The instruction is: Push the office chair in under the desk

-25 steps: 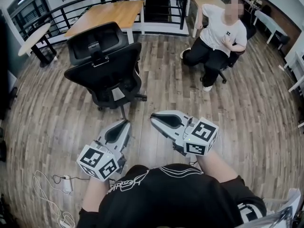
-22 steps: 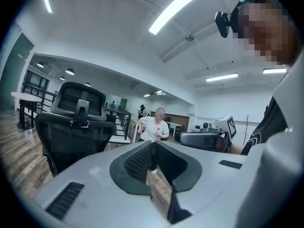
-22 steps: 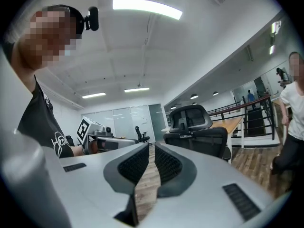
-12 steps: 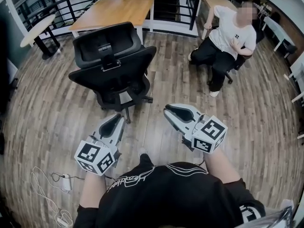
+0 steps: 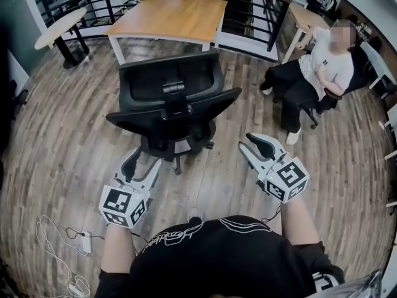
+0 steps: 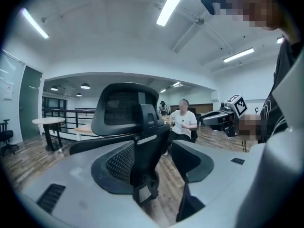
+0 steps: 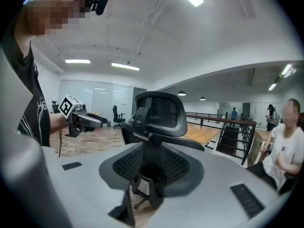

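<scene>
Left hand-held gripper (image 5: 135, 165) opening empty, mesh chair (image 5: 170, 95)

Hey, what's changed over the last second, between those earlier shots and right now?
Both grippers have moved forward, up close behind the office chair. The left gripper and right gripper, shut before, are opening their jaws, and neither holds anything. The chair seems to stand where it was, short of the desk. The seated person stays put.
</scene>
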`<act>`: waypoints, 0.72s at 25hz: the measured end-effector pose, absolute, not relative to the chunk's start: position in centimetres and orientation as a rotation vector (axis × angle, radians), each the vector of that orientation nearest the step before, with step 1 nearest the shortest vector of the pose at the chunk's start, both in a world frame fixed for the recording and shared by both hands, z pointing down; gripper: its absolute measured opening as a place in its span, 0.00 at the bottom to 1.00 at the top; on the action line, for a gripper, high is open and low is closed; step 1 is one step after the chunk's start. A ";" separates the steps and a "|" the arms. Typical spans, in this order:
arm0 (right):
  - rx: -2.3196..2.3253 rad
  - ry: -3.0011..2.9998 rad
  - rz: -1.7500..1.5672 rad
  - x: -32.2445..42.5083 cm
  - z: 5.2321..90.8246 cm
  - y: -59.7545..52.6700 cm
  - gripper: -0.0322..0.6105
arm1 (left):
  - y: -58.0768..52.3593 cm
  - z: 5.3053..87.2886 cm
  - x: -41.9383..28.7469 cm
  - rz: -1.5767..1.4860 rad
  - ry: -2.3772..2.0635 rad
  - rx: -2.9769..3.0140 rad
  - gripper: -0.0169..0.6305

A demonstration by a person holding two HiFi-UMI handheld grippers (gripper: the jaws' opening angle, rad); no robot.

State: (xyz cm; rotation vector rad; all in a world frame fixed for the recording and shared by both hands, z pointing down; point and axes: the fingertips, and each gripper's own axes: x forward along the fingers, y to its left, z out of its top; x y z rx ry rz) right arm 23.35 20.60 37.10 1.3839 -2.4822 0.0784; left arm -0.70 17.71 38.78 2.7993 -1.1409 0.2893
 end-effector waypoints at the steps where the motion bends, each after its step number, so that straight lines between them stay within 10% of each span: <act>1: 1.385 -2.444 0.037 23.4 37.3 19.6 0.26 | 16.6 38.9 -1.5 0.310 -1.163 2.803 0.38; 18: 1.361 -2.083 -0.200 27.9 41.5 8.8 0.44 | 6.2 42.7 -8.0 0.970 -1.512 2.828 0.45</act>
